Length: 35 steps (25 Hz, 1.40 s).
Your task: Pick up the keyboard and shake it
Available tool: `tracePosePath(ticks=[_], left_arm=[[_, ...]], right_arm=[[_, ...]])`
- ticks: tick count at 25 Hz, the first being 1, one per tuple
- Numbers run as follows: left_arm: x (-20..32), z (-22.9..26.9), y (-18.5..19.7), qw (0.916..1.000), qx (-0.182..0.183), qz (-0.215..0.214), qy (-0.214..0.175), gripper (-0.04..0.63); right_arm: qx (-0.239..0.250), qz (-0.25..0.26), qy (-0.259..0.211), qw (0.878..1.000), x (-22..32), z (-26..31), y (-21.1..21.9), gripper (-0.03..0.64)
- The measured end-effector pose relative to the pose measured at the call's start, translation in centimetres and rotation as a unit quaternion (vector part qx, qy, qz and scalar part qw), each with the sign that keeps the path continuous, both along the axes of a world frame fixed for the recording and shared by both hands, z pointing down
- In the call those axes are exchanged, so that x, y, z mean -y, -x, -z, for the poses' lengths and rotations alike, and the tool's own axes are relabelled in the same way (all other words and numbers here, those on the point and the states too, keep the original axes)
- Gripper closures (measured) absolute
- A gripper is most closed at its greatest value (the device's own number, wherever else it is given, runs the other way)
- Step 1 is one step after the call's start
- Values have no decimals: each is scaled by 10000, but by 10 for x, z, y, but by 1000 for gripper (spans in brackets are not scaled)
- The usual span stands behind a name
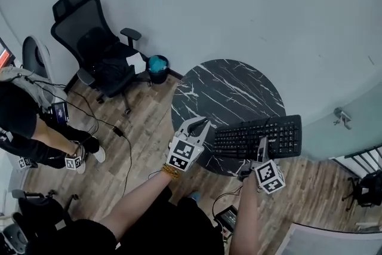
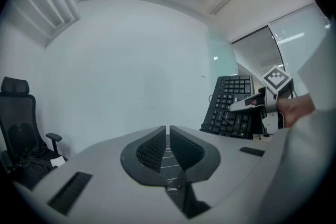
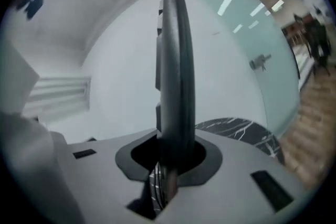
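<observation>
The left gripper [image 1: 199, 124] is shut tight and has nothing in it. Just beside it, the right gripper [image 1: 261, 144] pinches the near edge of the black keyboard [image 1: 258, 135]. The keyboard is up in the air and tipped, over the near side of the round black table [image 1: 222, 88] with white lines on it. Farther back, by the wall, stand a black chair [image 1: 95, 48] and a small blue bin [image 1: 158, 66].
</observation>
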<state>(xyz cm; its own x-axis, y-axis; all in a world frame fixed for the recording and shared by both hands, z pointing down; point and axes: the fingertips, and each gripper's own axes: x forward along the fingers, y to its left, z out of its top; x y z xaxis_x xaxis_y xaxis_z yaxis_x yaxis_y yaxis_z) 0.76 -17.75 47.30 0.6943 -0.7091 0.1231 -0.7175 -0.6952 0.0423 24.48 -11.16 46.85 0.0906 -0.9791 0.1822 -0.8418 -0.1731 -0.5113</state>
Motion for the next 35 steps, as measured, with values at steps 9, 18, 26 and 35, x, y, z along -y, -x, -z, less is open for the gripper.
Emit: tracePosePath(ticks=[9,18,26,35], left_arm=[[-17,1,-49,9986,196,-479,-54,563],[-9,-4,-53,9988,221,-440,-7,563],[2,-10,-34,9997,136,-199,61,563],[14,-40,-13,9995,46,147,258,563]], right_arm=[[2359,-278,-291,9709,-29,-64,-23,537],[1929,-217,-378,9803,-23,-42,-46,537],[-1840,21,-55,9829,9,45,-69,537],[-6265,602,1189,7680,52,17,-15,535]])
